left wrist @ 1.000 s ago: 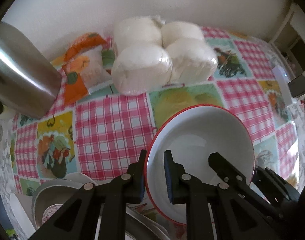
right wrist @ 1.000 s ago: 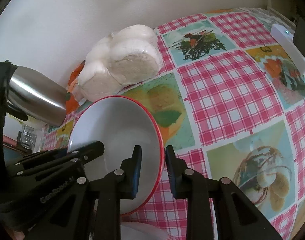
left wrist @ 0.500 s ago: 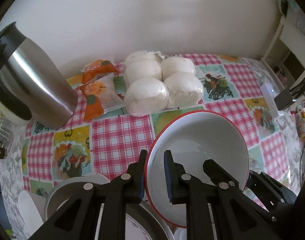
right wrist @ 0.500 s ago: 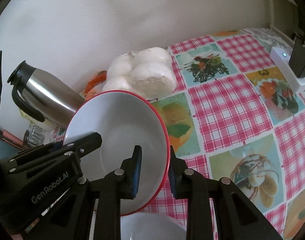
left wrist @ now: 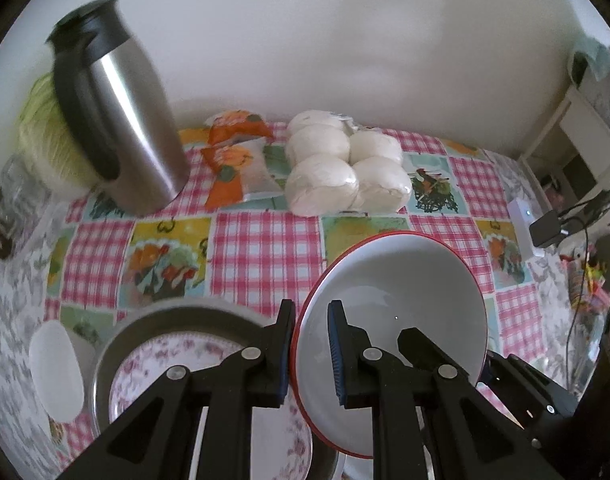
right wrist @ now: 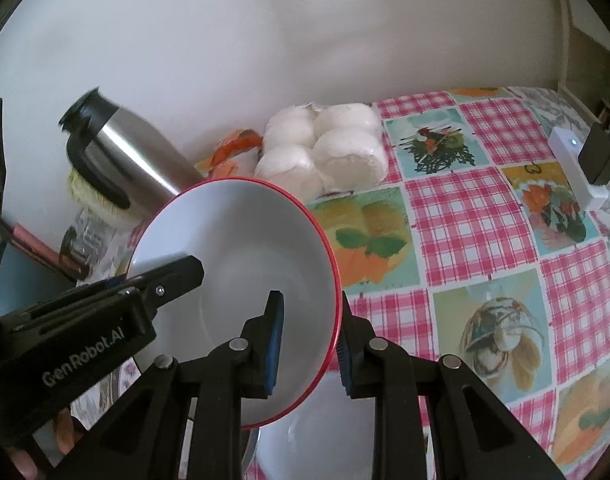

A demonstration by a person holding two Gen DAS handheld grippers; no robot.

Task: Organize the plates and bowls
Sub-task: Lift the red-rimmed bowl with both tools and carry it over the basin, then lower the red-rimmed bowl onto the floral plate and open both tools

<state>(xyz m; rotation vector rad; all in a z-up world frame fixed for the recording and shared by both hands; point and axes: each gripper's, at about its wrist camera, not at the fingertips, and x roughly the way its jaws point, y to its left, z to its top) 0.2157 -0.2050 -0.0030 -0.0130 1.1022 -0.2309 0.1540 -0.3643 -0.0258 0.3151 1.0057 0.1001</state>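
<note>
Red-rimmed white bowl [left wrist: 401,292] tilted, held off worktop [left wrist: 261,252] between both grippers. Left gripper [left wrist: 311,350] fingers clamped on bowl's near-left rim; right gripper [right wrist: 307,338] fingers clamped on opposite rim. Below: floral plate [left wrist: 145,372] inside grey dish [left wrist: 173,312], white bowl [right wrist: 329,436] beside. Farther back: steel jug [left wrist: 117,108], wrapped white buns [left wrist: 341,172], orange packet [left wrist: 233,160] against wall.

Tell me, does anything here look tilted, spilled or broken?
Only the red-rimmed bowl is tilted: both grippers, left and right, clamp its rim on opposite sides, above a floral plate and a white bowl. I see no spill or crack.
</note>
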